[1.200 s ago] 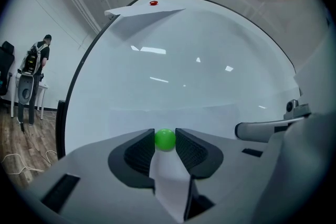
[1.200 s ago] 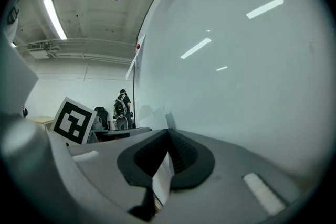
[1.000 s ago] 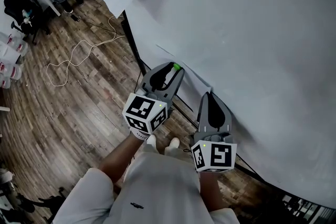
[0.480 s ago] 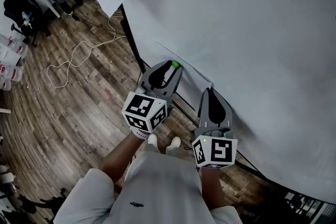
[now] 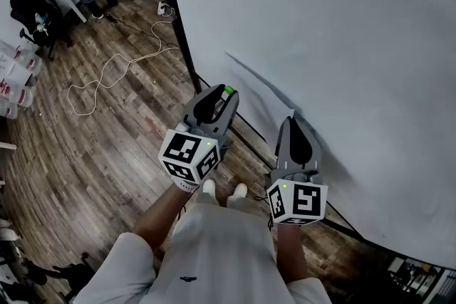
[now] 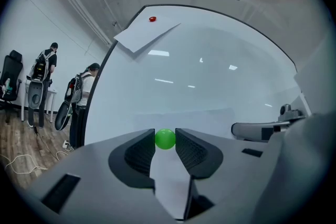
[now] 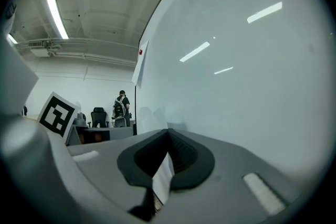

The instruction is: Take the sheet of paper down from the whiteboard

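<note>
A big whiteboard fills the right of the head view. My left gripper is shut on a small green ball, seen between the tips just off the board. My right gripper is shut on the edge of a white sheet of paper, which lies against the lower board. A second sheet hangs tilted high on the board under a red dot.
The board's black frame runs down to a wooden floor with a loose white cable. Office chairs and standing people are far off to the left. My feet are close to the board's base.
The head view has swung, showing more floor and the board's left edge. Both grippers drifted slightly, the left a bit leftward with the green ball. Each keeps its hold.
</note>
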`<state>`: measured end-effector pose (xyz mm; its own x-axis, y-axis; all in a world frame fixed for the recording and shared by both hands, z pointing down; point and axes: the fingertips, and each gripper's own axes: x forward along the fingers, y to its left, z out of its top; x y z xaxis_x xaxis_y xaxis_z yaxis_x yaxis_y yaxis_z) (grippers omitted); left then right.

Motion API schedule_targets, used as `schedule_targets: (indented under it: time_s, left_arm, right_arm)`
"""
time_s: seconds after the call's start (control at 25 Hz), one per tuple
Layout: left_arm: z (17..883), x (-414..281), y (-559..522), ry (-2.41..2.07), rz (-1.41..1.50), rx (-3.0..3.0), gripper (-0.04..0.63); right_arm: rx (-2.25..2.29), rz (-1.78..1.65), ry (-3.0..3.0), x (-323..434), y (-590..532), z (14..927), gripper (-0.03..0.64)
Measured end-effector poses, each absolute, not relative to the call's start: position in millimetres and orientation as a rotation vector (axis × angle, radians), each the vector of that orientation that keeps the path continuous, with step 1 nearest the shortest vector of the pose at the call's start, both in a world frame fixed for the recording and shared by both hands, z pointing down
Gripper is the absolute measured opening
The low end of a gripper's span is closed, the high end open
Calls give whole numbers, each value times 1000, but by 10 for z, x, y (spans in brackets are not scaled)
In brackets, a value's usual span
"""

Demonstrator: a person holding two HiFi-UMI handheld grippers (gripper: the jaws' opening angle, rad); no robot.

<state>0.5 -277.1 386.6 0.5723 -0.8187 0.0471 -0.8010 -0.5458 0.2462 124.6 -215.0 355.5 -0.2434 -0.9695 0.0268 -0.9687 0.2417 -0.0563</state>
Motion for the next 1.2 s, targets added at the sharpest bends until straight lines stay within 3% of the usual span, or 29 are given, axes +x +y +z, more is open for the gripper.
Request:
schedule_targets:
  time_s: [0.68,1.2]
  left_arm:
    - [3635,-656,-1871,-1399,-158,2578,126]
    - [3659,-789,-1426,-1324,-164,2636,126]
  right_arm:
    - [-1984,13,2432,1408,-1302,3441,9]
    - [-2084,16,2303,1469,-724,3634,10]
